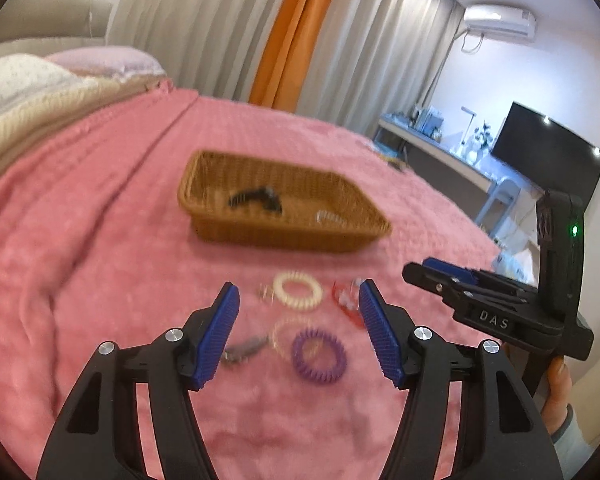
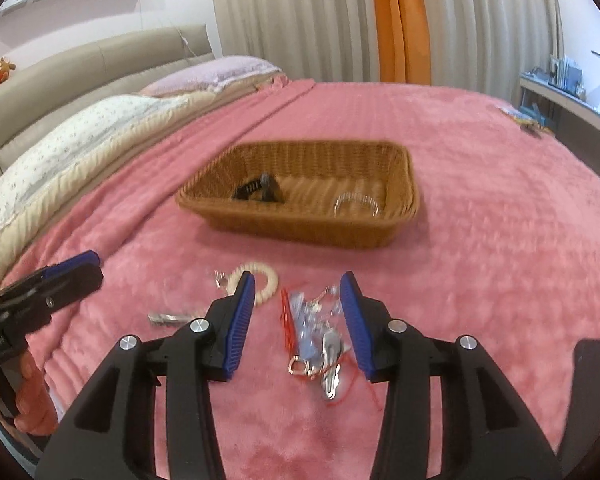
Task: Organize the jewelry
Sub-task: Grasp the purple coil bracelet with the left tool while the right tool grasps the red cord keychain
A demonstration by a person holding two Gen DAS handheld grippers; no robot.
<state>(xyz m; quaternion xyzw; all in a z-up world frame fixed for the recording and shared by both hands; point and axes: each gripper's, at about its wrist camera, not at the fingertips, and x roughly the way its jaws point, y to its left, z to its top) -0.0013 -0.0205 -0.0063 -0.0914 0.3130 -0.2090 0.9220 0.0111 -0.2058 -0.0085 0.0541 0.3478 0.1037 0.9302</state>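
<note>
Ribbed blue pads (image 1: pixel 220 332), coiled purple band (image 1: pixel 318 354), fuzzy pink blanket (image 1: pixel 100 240), woven basket (image 1: pixel 284 236)

Pillows (image 2: pixel 80 136), curtains (image 2: pixel 300 20), television (image 1: pixel 548 160)

- I see a brown wicker basket (image 2: pixel 396 224), rectangular and upright on the pink bedspread, beyond the loose pieces.
- Inside the basket, toward its left, lies a black hair claw (image 2: pixel 260 192); toward its right, a clear coil band (image 2: pixel 357 204).
- On the spread in front of the basket, I see a cream coil hair tie (image 1: pixel 298 291) lying flat, with a small silver piece (image 1: pixel 265 291) just beside it.
- Nearer me lies a purple coil hair tie (image 1: pixel 318 361), flat, touching a faint clear coil (image 1: pixel 288 330).
- A grey metal clip (image 1: pixel 244 350) lies left of those.
- To the right sits a tangled pile of silver trinkets and red cord (image 2: pixel 320 336); too blurred to separate.
</note>
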